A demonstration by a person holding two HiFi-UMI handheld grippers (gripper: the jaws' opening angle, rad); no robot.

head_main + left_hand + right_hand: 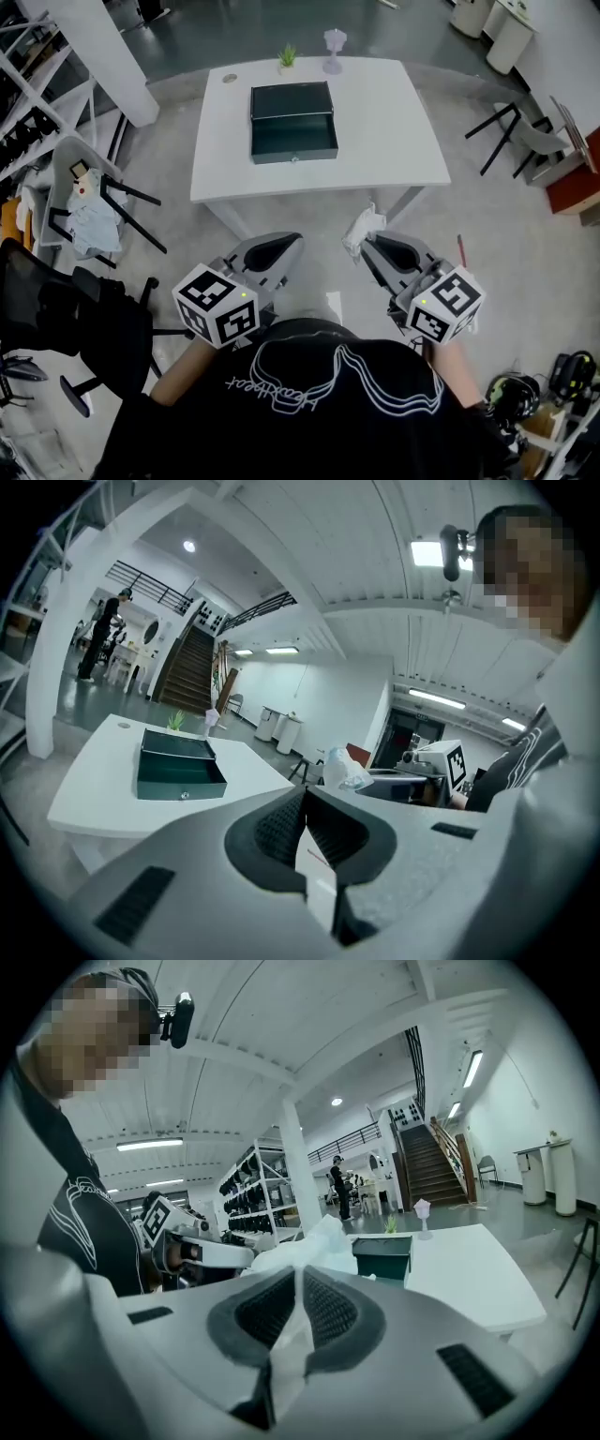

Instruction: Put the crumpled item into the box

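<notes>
A dark green box (292,124) lies open on the white table (394,141), well ahead of both grippers. My right gripper (368,244) is shut on a crumpled white item (363,229) that sticks out past its tips, held low in front of the table's near edge. In the right gripper view the crumpled item (316,1247) is pinched between the pads, with the box (382,1256) beyond. My left gripper (287,246) is level with it on the left, shut, with nothing in it. The left gripper view shows the box (178,772) and the crumpled item (341,770).
A small potted plant (288,58) and a clear stemmed glass (334,49) stand at the table's far edge. A chair with clutter (84,202) and a black office chair (66,319) are on the left, another chair (520,131) on the right.
</notes>
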